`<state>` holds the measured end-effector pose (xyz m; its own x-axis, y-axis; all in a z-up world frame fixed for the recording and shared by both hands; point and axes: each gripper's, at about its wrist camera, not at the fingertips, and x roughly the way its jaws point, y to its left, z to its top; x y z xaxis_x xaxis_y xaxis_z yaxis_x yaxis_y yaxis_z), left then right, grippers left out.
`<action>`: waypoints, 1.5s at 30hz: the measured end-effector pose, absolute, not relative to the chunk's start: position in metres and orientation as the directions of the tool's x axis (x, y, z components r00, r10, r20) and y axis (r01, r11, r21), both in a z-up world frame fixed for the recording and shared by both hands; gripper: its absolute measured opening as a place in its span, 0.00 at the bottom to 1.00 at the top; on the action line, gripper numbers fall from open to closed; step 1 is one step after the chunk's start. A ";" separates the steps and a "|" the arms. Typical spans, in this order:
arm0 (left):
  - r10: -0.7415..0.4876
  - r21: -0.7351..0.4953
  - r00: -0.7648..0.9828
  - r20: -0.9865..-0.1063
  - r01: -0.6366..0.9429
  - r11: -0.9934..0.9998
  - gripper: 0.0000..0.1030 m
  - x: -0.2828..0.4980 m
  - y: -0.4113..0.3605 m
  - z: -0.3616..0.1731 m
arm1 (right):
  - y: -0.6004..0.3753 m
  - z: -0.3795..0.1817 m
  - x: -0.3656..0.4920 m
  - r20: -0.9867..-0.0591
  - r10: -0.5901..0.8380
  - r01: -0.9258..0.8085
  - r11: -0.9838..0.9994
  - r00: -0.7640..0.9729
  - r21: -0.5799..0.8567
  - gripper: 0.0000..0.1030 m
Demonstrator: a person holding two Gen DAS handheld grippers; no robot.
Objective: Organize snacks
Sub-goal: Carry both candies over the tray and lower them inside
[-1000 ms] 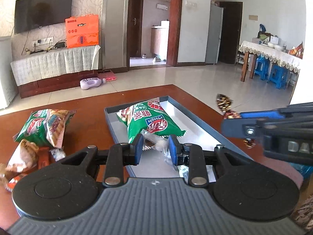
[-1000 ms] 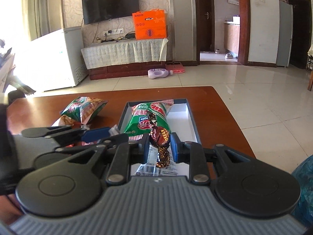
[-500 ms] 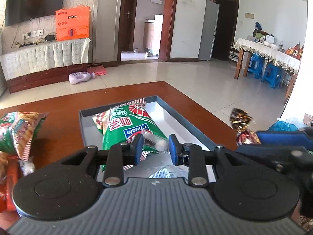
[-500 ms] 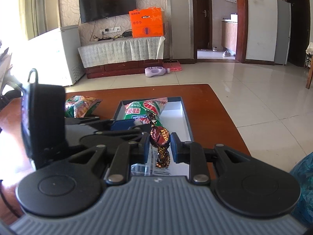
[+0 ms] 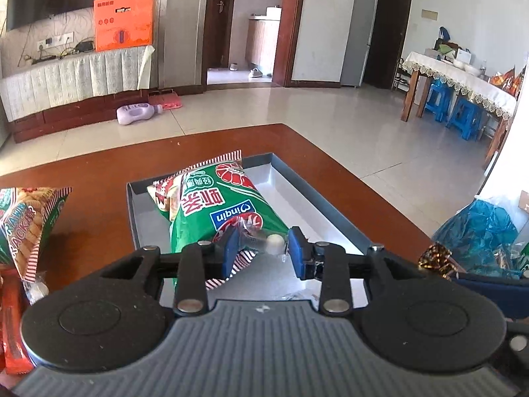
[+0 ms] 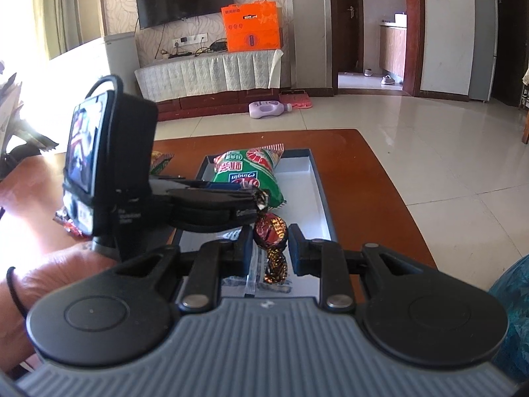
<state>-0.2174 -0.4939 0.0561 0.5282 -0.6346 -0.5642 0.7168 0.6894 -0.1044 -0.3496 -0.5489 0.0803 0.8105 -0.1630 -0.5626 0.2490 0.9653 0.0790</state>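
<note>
Presently the right hand-held gripper (image 6: pixel 268 248) is clamped on a light, crinkly brown foil-wrapped toffee (image 6: pixel 270 230); the left hand-held gripper (image 5: pixel 261 248) jaws are opening around a small clear-wrapped white sweet (image 5: pixel 272 240), best pinched mid-body.

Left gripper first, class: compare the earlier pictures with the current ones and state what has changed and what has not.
The left gripper has travelled over the tray, and its jaws are now opening around the small clear-wrapped white candy, letting it go above the green snack bag. Unchanged: the right gripper keeps the brown toffee clamped, and the green bag lies in the tray.
</note>
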 end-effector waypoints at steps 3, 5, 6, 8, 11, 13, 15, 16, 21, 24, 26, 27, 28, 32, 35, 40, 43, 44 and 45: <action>-0.636 -0.112 0.527 -0.563 0.714 0.691 0.47 -0.216 -0.493 0.056 | -0.552 0.079 -0.346 -0.569 -0.160 0.249 0.965 0.807 0.082 0.25; -0.643 -0.122 0.530 -0.553 0.712 0.692 0.50 -0.218 -0.487 0.057 | -0.552 0.078 -0.343 -0.575 -0.160 0.250 0.965 0.803 0.081 0.25; -0.644 -0.123 0.533 -0.548 0.710 0.693 0.52 -0.219 -0.484 0.059 | -0.553 0.077 -0.343 -0.578 -0.159 0.250 0.965 0.800 0.080 0.25; -0.643 -0.118 0.544 -0.539 0.707 0.697 0.57 -0.219 -0.479 0.062 | -0.553 0.074 -0.341 -0.587 -0.159 0.250 0.965 0.794 0.075 0.25; -0.645 -0.117 0.553 -0.528 0.705 0.700 0.62 -0.220 -0.471 0.067 | -0.554 0.070 -0.339 -0.593 -0.158 0.251 0.965 0.789 0.078 0.25; -0.652 -0.123 0.556 -0.515 0.705 0.698 0.65 -0.221 -0.465 0.070 | -0.554 0.068 -0.337 -0.600 -0.158 0.252 0.965 0.785 0.076 0.25; -0.660 -0.124 0.557 -0.505 0.710 0.693 0.66 -0.222 -0.461 0.073 | -0.553 0.067 -0.334 -0.603 -0.155 0.250 0.965 0.782 0.076 0.25; -0.665 -0.123 0.555 -0.500 0.714 0.689 0.66 -0.223 -0.459 0.074 | -0.552 0.066 -0.333 -0.605 -0.153 0.248 0.966 0.781 0.075 0.25; -0.686 -0.102 0.547 -0.479 0.742 0.662 0.67 -0.234 -0.455 0.081 | -0.546 0.062 -0.324 -0.618 -0.141 0.237 0.969 0.774 0.075 0.25; -0.678 -0.064 0.560 -0.476 0.747 0.662 0.68 -0.244 -0.451 0.083 | -0.543 0.061 -0.318 -0.623 -0.130 0.226 0.971 0.771 0.077 0.25; -0.667 -0.051 0.570 -0.479 0.741 0.670 0.68 -0.248 -0.447 0.084 | -0.539 0.059 -0.315 -0.626 -0.125 0.220 0.973 0.770 0.076 0.25; -0.660 -0.043 0.578 -0.480 0.736 0.676 0.68 -0.250 -0.443 0.085 | -0.538 0.059 -0.314 -0.627 -0.123 0.218 0.973 0.769 0.076 0.25; -0.654 -0.038 0.586 -0.479 0.730 0.682 0.68 -0.250 -0.439 0.087 | -0.537 0.058 -0.314 -0.629 -0.122 0.217 0.973 0.768 0.077 0.25; -0.627 -0.027 0.615 -0.479 0.703 0.710 0.68 -0.254 -0.422 0.095 | -0.532 0.055 -0.311 -0.639 -0.113 0.212 0.974 0.761 0.081 0.25; -0.610 -0.013 0.637 -0.472 0.687 0.727 0.68 -0.258 -0.407 0.101 | -0.530 0.055 -0.310 -0.638 -0.107 0.210 0.974 0.763 0.087 0.25; -0.589 -0.012 0.644 -0.488 0.670 0.742 0.68 -0.268 -0.392 0.103 | -0.523 0.056 -0.311 -0.631 -0.094 0.197 0.976 0.770 0.094 0.25; -0.581 -0.006 0.647 -0.495 0.666 0.746 0.68 -0.275 -0.389 0.102 | -0.521 0.056 -0.311 -0.633 -0.087 0.190 0.977 0.769 0.097 0.25; -0.580 -0.009 0.648 -0.493 0.663 0.749 0.68 -0.277 -0.387 0.103 | -0.521 0.055 -0.312 -0.634 -0.086 0.188 0.978 0.768 0.095 0.25; -0.578 -0.011 0.649 -0.494 0.660 0.751 0.68 -0.278 -0.387 0.103 | -0.520 0.055 -0.313 -0.635 -0.087 0.188 0.978 0.768 0.094 0.25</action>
<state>-0.2780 -0.3869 0.1031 0.6494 -0.5783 -0.4937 0.6604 0.7508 -0.0108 -0.3126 -0.5204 0.0555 0.7679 -0.0867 -0.6346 0.1883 0.9776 0.0942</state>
